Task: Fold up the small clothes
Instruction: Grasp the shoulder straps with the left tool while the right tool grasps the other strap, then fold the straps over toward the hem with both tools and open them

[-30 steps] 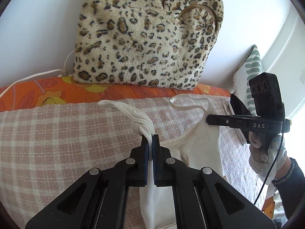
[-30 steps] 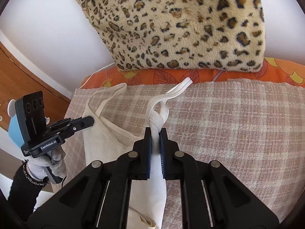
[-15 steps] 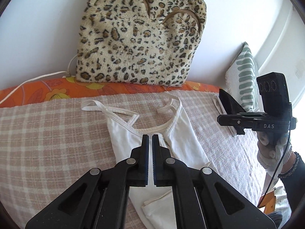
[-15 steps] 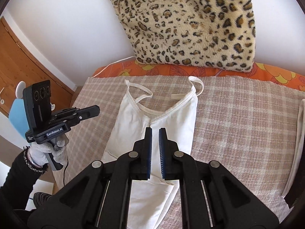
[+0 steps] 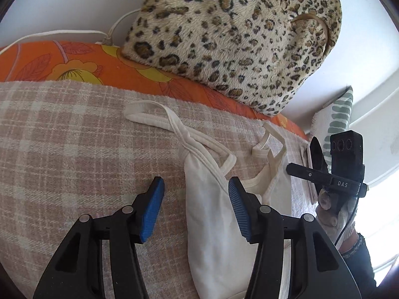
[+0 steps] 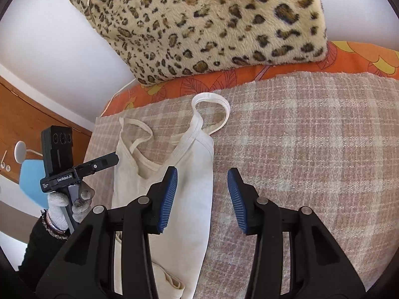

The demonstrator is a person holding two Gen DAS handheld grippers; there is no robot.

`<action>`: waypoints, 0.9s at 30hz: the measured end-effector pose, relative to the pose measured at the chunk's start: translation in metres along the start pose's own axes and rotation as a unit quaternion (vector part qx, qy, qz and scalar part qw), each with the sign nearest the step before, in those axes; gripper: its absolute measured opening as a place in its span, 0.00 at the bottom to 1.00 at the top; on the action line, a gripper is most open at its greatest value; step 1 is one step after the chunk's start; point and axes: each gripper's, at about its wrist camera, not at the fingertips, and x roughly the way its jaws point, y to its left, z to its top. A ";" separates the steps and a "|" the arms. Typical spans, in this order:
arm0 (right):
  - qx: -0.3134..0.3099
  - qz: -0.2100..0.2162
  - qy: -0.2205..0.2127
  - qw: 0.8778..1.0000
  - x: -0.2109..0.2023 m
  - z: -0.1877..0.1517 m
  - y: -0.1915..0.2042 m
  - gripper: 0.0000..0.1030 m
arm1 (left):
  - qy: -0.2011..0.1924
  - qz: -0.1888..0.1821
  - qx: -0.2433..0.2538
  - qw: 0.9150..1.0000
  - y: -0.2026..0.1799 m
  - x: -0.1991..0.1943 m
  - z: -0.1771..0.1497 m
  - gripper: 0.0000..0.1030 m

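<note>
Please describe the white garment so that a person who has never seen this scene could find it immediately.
Start at the big leopard-print cushion against the wall; below it lies a pink checked blanket. On that blanket lies the white tank top, flat, with thin looped straps pointing toward the cushion. It is the only plain white item there.

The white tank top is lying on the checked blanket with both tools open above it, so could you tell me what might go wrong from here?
1. The tank top's left strap is twisted, so a fold might trap the twist.
2. The body looks bunched lengthwise, so folding may set creases.
3. The left tool, whose jaws have just opened, straddles only one edge and may grab a single layer.
</note>
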 end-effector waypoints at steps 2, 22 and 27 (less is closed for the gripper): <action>0.004 0.013 0.001 1.000 0.008 0.005 -0.001 0.43 | 0.000 -0.012 -0.004 1.000 0.000 0.004 0.005 0.48; -0.056 0.049 -0.063 0.995 -0.053 -0.017 0.061 0.09 | -0.062 -0.082 0.057 0.993 -0.055 -0.064 -0.013 0.03; -0.089 0.050 -0.075 0.992 -0.085 -0.044 0.083 0.09 | -0.064 -0.094 0.095 0.989 -0.081 -0.090 -0.041 0.03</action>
